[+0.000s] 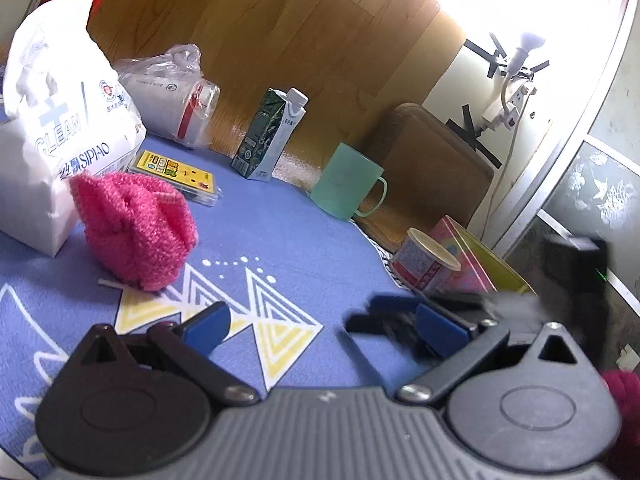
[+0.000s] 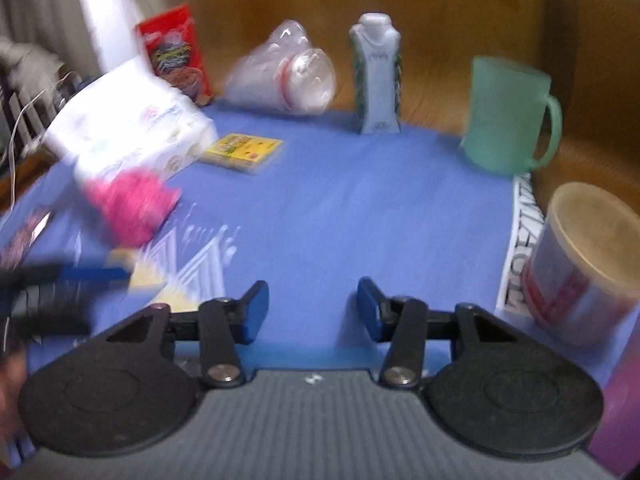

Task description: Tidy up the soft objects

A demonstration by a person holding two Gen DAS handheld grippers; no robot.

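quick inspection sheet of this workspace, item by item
surface: blue mat with triangle print, on wood floor.
job's things: pink knitted piece lying on the mat, against the tissue pack.
clutter: carton, green mug, yellow card box, paper cup, bagged container.
grippers: left gripper open, empty; right gripper open, nothing between its jaws.
cables: white cord and power strip on the wall.
surroundings: brown cushion, patterned glass door.

Both wrist views look low across the blue mat (image 1: 304, 224).
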